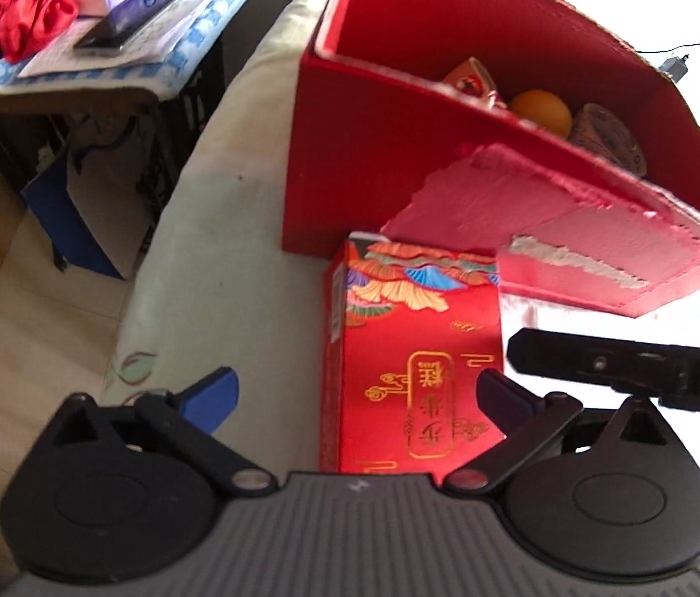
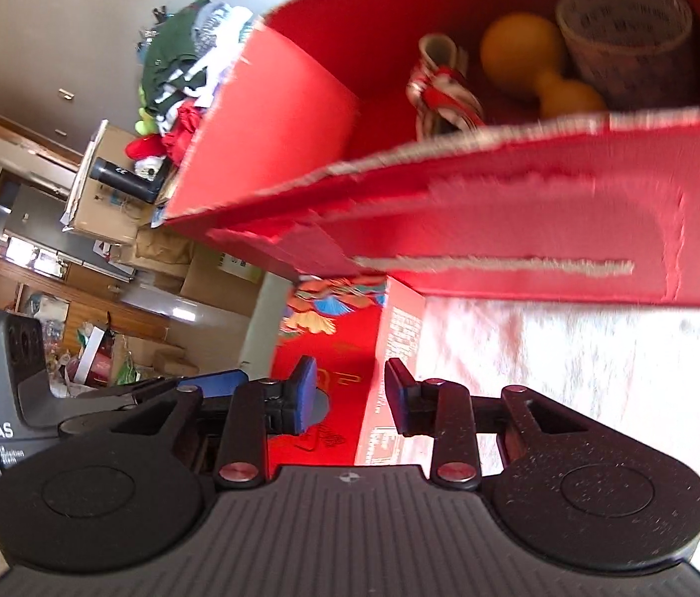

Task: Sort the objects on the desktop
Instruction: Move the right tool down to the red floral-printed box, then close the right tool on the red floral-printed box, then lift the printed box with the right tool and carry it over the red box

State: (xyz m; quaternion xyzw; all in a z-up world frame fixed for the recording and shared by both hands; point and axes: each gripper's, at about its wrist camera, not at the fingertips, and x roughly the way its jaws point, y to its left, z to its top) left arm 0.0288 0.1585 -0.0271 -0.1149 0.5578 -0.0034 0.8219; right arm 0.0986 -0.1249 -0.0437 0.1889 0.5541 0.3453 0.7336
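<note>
On the pale cloth-covered table point(image 1: 230, 229), the largest item is the open red box point(image 1: 365, 159), filling the 12 to 2 o'clock sector of the left view, with a torn flap point(image 1: 564, 229) hanging out over its front. Inside it lie an orange gourd point(image 2: 519, 49), a printed paper cup point(image 2: 628, 35) and a small red-and-white packet point(image 2: 442, 84). Just in front of the box, partly under the flap, stands the carton point(image 1: 419, 363), red with gold characters and fan motifs, at the centre of the left view. The left gripper point(image 1: 360, 398) has its jaws wide apart, one finger on either side of the carton, not touching it. The right gripper point(image 2: 352, 395) is at the carton's 3 o'clock edge, jaws parted a little and holding nothing; that edge lies in the gap.

The carton looks like light, stiff cardboard with a glossy, likely slippery print. It would probably dent under hard pressure. The best hold appears to be across its two narrow side faces, near mid-height, so that it does not swing. The overhanging flap may snag the carton on lifting.
</note>
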